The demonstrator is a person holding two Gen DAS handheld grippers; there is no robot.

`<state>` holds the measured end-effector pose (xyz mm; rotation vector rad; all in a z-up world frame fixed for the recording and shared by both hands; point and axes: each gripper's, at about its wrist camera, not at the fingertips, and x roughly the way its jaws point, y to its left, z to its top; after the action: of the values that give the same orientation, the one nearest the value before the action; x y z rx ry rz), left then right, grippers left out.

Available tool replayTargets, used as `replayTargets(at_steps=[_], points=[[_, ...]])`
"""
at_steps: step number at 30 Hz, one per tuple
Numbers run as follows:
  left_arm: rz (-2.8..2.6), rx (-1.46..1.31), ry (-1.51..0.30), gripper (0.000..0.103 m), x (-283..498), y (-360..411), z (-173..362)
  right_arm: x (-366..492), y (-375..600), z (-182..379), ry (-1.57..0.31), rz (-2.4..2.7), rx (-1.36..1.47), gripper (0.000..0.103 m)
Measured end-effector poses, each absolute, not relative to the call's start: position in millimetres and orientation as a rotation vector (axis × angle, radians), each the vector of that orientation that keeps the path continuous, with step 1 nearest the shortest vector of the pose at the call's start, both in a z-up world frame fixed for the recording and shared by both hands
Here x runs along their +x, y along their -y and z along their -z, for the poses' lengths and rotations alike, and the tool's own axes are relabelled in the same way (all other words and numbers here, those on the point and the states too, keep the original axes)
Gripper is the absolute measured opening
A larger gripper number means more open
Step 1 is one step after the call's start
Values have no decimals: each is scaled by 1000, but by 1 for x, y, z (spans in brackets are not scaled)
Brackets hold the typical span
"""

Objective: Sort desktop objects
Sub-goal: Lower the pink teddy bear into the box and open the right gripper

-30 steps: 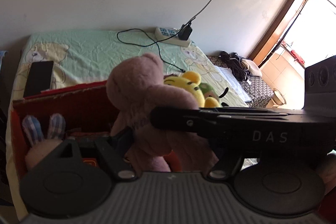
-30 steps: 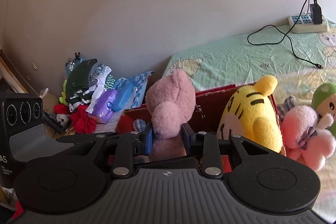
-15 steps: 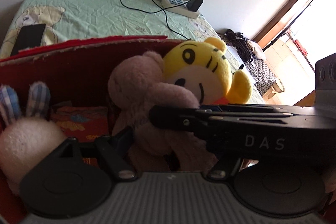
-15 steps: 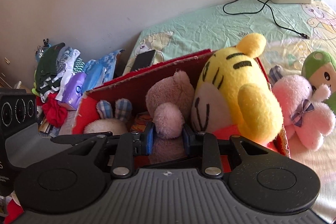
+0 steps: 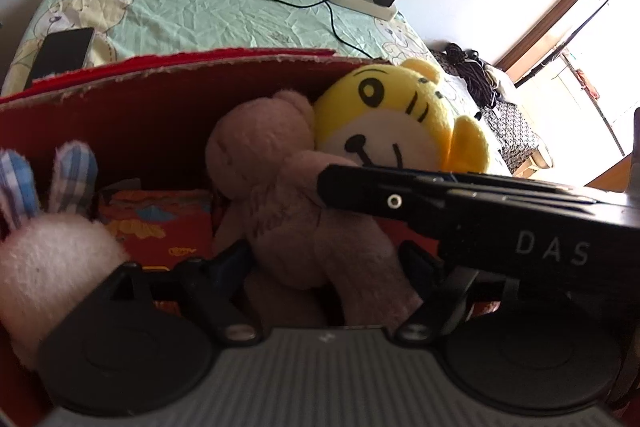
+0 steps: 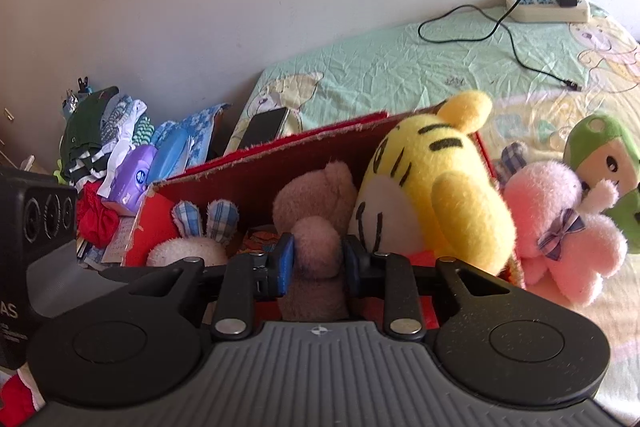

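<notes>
I have the brown bear (image 6: 316, 227) pinched by one limb in my right gripper (image 6: 318, 259), its body already down inside the red box (image 6: 280, 163) between the white rabbit (image 6: 192, 243) and the yellow tiger (image 6: 436, 195). My left gripper (image 5: 324, 267) straddles the bear's legs with its jaws wide; I can't tell if they touch. By my reckoning three toys are boxed. The pink plush (image 6: 560, 227) and the green-capped doll (image 6: 604, 155) lie on the bedsheet (image 6: 400, 63) beside the box, waiting their turn.
</notes>
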<state>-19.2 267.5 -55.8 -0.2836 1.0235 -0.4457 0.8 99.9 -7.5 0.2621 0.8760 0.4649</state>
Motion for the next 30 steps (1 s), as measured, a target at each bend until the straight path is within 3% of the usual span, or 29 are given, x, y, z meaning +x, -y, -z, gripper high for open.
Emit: replayTargets(at_steps=[7,30], points=[[433,-273,-1019,89,-25,-265,53,0,-101,8,-887,-465,231,24],[365,-207,-1018,93,-33,-260,48,-2,-106,10,-885,-439,191,23]])
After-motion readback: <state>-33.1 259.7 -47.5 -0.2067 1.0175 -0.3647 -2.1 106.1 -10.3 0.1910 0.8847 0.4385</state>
